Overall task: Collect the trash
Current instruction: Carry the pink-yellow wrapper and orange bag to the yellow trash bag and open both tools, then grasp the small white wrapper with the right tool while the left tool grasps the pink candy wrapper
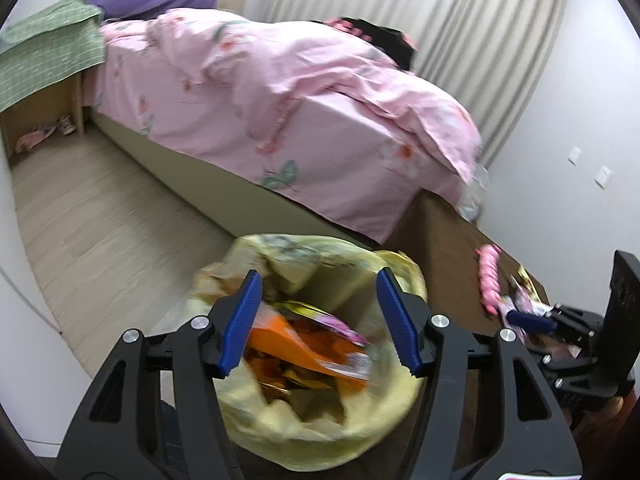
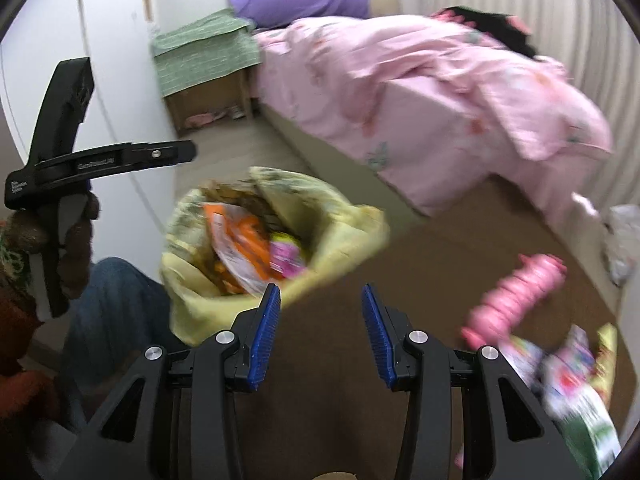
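Note:
A yellow trash bag (image 1: 320, 412) stands open on a brown mat, with an orange wrapper (image 1: 288, 344) and other packets inside. My left gripper (image 1: 320, 320) is open and empty right above the bag's mouth. The bag also shows in the right wrist view (image 2: 332, 216) with the orange wrapper (image 2: 244, 240). My right gripper (image 2: 320, 332) is open and empty over the mat, just right of the bag. A pink pack (image 2: 516, 292) and colourful wrappers (image 2: 568, 384) lie on the mat to its right. In the left wrist view the right gripper (image 1: 532, 322) sits by those wrappers.
A bed with a pink quilt (image 1: 280, 92) stands close behind the bag. A nightstand under a green cloth (image 2: 208, 52) is at the far wall. A crumpled white bag (image 2: 620, 240) lies by the bed's foot. The person's jeans leg (image 2: 112, 300) is left of the bag.

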`<action>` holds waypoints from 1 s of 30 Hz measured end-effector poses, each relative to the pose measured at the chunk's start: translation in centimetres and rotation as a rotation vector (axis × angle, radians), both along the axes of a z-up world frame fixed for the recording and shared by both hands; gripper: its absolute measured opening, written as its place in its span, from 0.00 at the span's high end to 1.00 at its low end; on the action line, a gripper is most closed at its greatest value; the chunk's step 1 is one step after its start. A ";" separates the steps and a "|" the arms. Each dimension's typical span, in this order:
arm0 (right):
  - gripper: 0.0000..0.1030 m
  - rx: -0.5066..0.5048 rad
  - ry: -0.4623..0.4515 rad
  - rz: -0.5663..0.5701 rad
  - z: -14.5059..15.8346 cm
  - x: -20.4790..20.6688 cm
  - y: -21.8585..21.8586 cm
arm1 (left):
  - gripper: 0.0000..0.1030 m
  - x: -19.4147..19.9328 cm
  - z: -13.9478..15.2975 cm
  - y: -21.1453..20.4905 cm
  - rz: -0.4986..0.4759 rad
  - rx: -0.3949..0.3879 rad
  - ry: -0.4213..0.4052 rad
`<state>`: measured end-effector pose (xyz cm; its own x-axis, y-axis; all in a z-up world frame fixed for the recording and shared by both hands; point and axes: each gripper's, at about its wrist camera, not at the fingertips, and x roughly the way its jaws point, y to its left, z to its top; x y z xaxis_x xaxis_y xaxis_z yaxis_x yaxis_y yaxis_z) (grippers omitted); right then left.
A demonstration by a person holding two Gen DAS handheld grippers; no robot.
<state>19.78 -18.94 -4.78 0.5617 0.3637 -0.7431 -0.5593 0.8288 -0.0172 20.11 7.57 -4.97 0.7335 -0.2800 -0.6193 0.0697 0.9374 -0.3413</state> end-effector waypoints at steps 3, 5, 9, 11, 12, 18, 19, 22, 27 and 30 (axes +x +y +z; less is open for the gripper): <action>0.61 -0.034 -0.038 -0.086 0.7 -2.1 -3.9 | 0.45 -0.1 0.2 -2.9 -0.062 0.014 -0.002; 0.61 -0.039 -0.050 -0.134 1.1 -3.1 -6.5 | 0.45 0.0 0.3 -5.2 -0.110 0.019 -0.003; 0.61 -0.066 -0.103 -0.249 2.7 -6.1 -12.3 | 0.44 0.1 0.2 -9.7 -0.201 0.026 -0.006; 0.61 -0.078 -0.124 -0.302 3.3 -7.1 -14.8 | 0.44 0.1 0.0 -12.4 -0.256 0.018 -0.004; 0.61 -0.076 -0.131 -0.337 3.6 -7.7 -16.4 | 0.44 0.0 -0.1 -13.4 -0.278 0.013 -0.003; 0.61 -0.038 -0.145 -0.503 3.6 -9.5 -24.3 | 0.44 -0.2 -1.2 -21.1 -0.442 0.006 0.038; 0.61 -0.027 -0.145 -0.522 3.4 -9.6 -25.1 | 0.44 -0.2 -1.3 -22.4 -0.469 0.014 0.044; 0.61 0.052 -0.112 -0.569 2.8 -9.0 -28.1 | 0.44 -0.3 -1.3 -25.4 -0.526 0.037 0.044; 0.61 0.164 -0.066 -0.505 2.0 -6.1 -29.7 | 0.44 -0.5 -1.6 -27.3 -0.547 0.052 0.051; 0.60 0.207 -0.064 -0.512 1.8 -3.8 -30.8 | 0.44 -0.4 -2.2 -27.1 -0.538 0.061 0.074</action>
